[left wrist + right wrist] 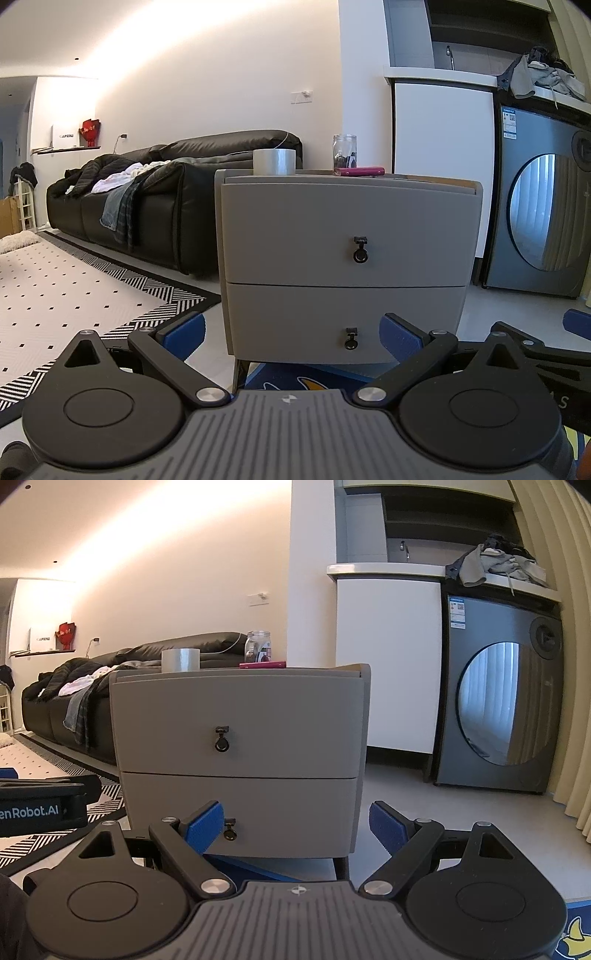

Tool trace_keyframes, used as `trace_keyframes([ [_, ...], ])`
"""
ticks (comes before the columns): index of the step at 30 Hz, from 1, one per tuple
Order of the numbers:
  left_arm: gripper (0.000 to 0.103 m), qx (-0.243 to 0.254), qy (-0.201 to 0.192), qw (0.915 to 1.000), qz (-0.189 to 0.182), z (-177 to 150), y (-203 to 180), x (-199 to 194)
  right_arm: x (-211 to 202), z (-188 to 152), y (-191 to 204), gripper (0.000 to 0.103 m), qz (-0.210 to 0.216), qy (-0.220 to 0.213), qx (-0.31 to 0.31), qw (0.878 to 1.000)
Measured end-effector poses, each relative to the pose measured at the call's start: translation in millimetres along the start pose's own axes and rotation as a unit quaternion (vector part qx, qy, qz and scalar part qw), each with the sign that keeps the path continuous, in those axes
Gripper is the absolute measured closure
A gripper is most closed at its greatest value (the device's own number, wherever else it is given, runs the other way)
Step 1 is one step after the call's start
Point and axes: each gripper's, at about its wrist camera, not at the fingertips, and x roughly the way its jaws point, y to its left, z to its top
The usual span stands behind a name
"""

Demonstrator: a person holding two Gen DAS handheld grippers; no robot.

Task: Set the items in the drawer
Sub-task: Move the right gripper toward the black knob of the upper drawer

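Well, landmark is the grey nightstand (pixel 343 236), two drawers, both shut. Far left of it sits a black sofa (pixel 147 192) w/ clothes dumped on it, and a patterned rug (pixel 74 288) lies on the floor front-left. On the nightstand's top, left side, stands a roll of tape (pixel 274 161); right of that a glass jar (pixel 344 153), w/ a pink case (pixel 359 171) lying flat just in front of the jar. Top drawer (pixel 347 229) has a small black ring pull, bottom drawer (pixel 343 321) the same. Right of the nightstand stands a washing machine (pixel 539 218), clothes piled on top. Left hand-held gripper (pixel 293 334) is low in front of the bottom drawer, spread wide, nothing in it. Right hand-held gripper (pixel 297 825) sits near the nightstand's lower right corner, also spread and empty.
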Motion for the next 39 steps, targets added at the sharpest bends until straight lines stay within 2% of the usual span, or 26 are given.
trace_keyframes([
  [8,0.0,0.013,-0.014,0.9997,0.013,8.1,-2.8,-4.3,10.5,-2.9,9.5,0.014,0.006,-0.004,-0.018,1.0],
  [13,0.0,0.012,-0.031,0.9994,0.013,6.1,16.3,-17.3,22.0,-3.3,20.9,0.015,0.007,-0.014,-0.027,1.0],
  [20,0.0,0.003,-0.045,0.9987,0.024,2.8,37.7,-18.9,36.6,1.4,36.2,0.021,0.019,-0.041,-0.028,0.999],
  [26,0.0,-0.006,-0.04,0.9987,0.03,-5.9,50.4,-19.1,62.0,11.0,48.7,0.027,0.021,-0.061,-0.018,0.998],
  [31,0.0,-0.006,-0.041,0.9986,0.033,-8.7,54.4,-20.4,88.1,21.0,55.6,0.031,0.018,-0.063,-0.003,0.998],
  [35,0.0,-0.006,-0.035,0.9989,0.031,-13.2,56.1,-18.5,108.2,26.0,62.3,0.039,0.017,-0.054,0.008,0.998],
  [39,0.0,0.002,-0.031,0.999,0.033,-15.3,56.3,-16.9,122.9,29.6,68.7,0.04,0.014,-0.052,0.01,0.998],
])
